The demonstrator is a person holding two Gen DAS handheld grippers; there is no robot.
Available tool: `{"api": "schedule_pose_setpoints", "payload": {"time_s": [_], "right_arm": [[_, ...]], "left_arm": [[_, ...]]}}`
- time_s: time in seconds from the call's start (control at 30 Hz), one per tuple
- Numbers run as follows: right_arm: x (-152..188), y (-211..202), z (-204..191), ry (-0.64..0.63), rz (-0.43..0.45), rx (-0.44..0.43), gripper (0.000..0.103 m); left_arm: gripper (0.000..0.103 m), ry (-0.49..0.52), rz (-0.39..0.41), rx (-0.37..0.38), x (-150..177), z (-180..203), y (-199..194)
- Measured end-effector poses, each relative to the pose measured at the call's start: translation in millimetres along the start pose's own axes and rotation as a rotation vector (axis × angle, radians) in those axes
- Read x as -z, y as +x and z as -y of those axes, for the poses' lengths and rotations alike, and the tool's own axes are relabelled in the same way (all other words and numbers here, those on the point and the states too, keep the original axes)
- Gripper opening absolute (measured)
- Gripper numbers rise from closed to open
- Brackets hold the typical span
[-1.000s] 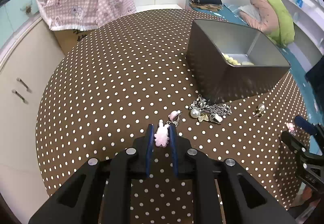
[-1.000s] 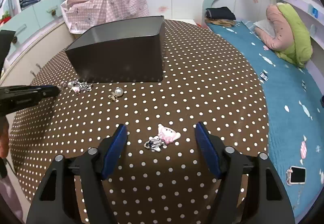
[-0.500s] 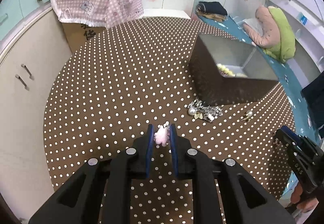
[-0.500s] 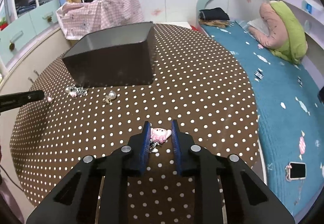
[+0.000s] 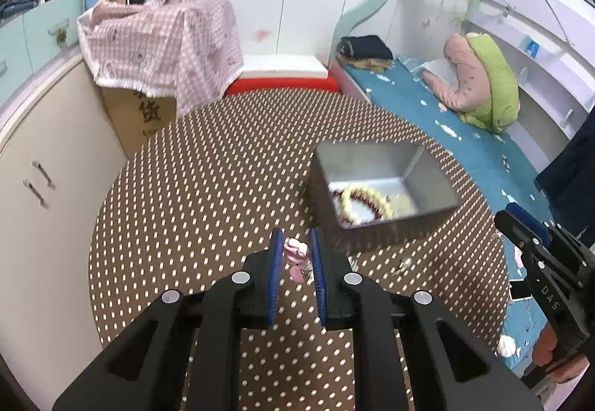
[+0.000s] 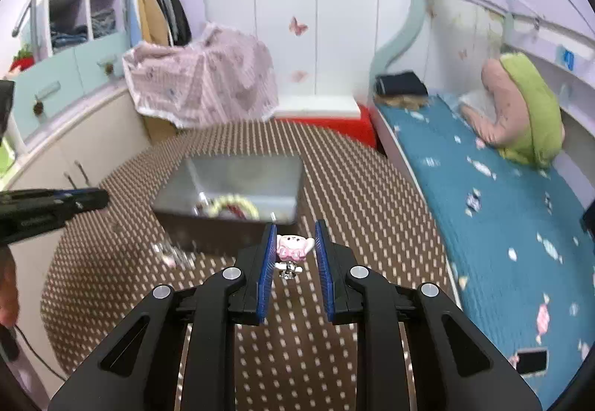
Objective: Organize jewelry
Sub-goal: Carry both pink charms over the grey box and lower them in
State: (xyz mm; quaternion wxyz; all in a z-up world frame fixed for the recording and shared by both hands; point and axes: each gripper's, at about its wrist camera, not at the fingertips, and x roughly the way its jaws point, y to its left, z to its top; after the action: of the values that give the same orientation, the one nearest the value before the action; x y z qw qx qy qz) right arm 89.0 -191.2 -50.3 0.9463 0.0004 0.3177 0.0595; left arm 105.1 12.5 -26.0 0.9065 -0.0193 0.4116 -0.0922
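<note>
Pink checked cloth (image 5: 163,39), cardboard box (image 5: 145,117), green pillow (image 6: 531,106), phone (image 6: 531,361)

Bright, even light — motion blur, fisheye-warped edges

Both fisheye views looked forward along their tongs, raised above the tabletop (image 5: 193,210), sharing the grey box (image 5: 431,165) and bed (image 6: 494,210).

We see a pink rabbit charm (image 5: 295,256) pinched in our left gripper (image 5: 296,251), a pink-and-white kitten charm (image 6: 292,247) in our right gripper (image 6: 295,243), and beyond both a grey tin (image 5: 435,180) holding bead bracelets (image 5: 366,204).
</note>
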Motion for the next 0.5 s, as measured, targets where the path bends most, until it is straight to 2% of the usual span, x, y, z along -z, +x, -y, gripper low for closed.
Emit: {"api": "schedule_pose_setpoints", "payload": {"time_s": [0.27,0.5], "right_arm": [[-45,-10,-13,-0.019,0.09,-0.017,0.022],[-75,9,-19,-0.04,0.092,-0.062,0.022]], "left_arm": [[0.014,0.016,0.056,-0.002,-35,15,0],[0.014,0.016,0.047,0.063,-56,28,15]]}}
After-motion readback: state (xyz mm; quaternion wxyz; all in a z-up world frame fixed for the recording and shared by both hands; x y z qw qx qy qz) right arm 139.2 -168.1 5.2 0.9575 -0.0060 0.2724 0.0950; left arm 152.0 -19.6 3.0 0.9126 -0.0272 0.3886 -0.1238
